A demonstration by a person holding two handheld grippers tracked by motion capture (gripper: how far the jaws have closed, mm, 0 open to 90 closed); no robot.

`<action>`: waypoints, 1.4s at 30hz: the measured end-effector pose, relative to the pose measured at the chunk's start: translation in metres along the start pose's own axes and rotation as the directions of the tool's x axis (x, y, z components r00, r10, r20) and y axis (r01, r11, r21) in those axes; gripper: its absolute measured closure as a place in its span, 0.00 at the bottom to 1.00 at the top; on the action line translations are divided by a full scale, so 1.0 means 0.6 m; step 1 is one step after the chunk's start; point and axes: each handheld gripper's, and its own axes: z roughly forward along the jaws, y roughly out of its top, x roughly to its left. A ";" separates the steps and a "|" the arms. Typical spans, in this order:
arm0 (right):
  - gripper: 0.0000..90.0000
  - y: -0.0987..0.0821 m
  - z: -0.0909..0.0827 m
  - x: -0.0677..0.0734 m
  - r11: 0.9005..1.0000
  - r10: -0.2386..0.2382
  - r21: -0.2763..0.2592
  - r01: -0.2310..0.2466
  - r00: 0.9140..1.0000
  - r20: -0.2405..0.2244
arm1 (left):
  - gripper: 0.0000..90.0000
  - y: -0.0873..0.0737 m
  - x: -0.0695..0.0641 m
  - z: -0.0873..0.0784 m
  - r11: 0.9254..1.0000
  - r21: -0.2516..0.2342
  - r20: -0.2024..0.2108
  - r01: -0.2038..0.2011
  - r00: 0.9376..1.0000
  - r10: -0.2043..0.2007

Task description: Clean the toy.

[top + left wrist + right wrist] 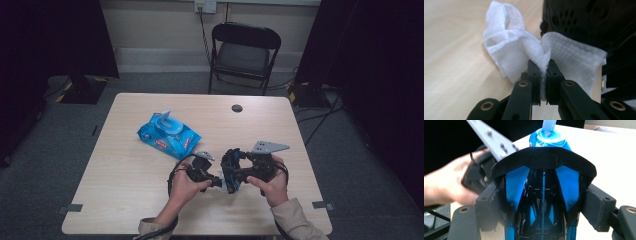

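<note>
My left gripper (pixel 544 67) is shut on a crumpled white wipe (pixel 516 47), and the wipe lies against a black object (pixel 586 22) just ahead. My right gripper (pixel 544 205) is shut on that glossy black and blue object (pixel 544 157), one pad on each side. In the high view both grippers meet over the near middle of the table (pixel 150 200): the left gripper (pixel 216 181) points right, the right gripper (pixel 235 172) points left, and the black and blue object (pixel 231 160) sits between them.
A blue wet-wipe pack (pixel 169 134) with its lid flipped up lies left of centre on the table, also in the right gripper view (pixel 549 138). A small dark round cap (pixel 237 108) sits near the far edge. A black folding chair (pixel 243 55) stands behind the table.
</note>
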 end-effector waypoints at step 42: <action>0.28 -0.009 0.010 0.001 1.000 -0.003 0.031 0.003 1.000 0.001 | 0.94 0.070 -0.012 -0.083 0.990 -0.138 -0.008 -0.032 0.999 0.032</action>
